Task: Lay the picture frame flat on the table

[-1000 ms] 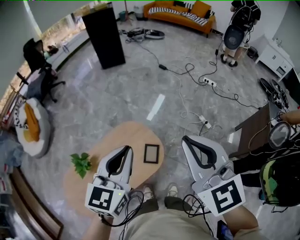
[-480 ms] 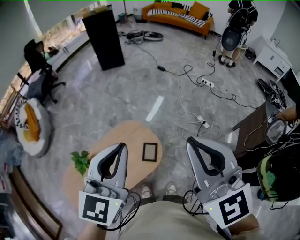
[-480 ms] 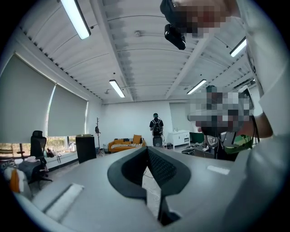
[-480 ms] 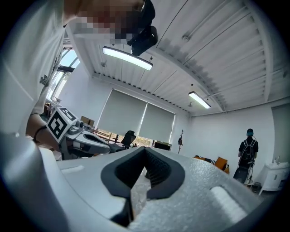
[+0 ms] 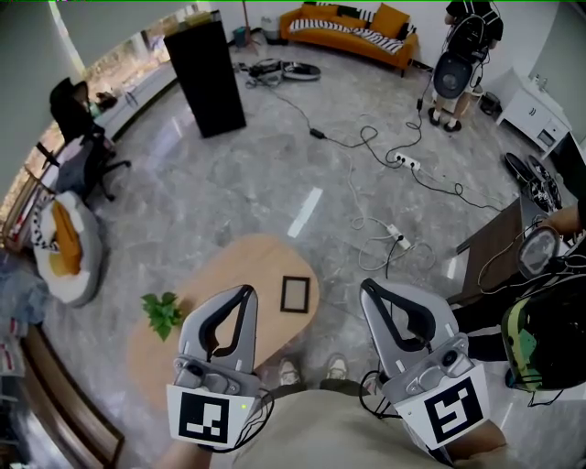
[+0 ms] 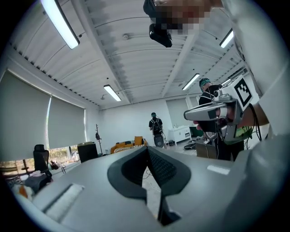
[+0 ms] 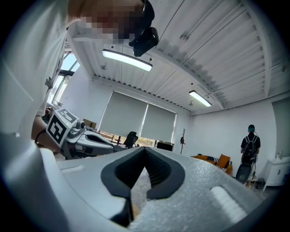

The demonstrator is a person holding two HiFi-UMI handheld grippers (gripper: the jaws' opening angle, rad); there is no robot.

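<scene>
In the head view, an oval wooden tabletop (image 5: 220, 275) stands on a grey marbled floor (image 5: 275, 174). The frame (image 5: 295, 294) lies flat near the tabletop's 3 o'clock edge, with nothing touching it. A small green plant (image 5: 163, 314) sits at the 9 o'clock edge. The left tongs (image 5: 246, 293) hang over the tabletop at the frame's 9 o'clock, apart from it. The right tongs (image 5: 367, 287) are over the floor at the frame's 3 o'clock. Across the room are a black cabinet (image 5: 206, 69) at 11 o'clock, an orange sofa (image 5: 352, 27) at 12, and a person (image 5: 472, 32) at 1. Cables (image 5: 366, 137) trail over the floor.

In the left gripper view, the jaws are pressed together with nothing between them. Above is a ribbed white ceiling (image 6: 136, 54), and blinds (image 6: 27, 118) hang at 9 o'clock.

In the right gripper view, the jaws meet at the tip, empty. The left tongs show at 9 o'clock.
</scene>
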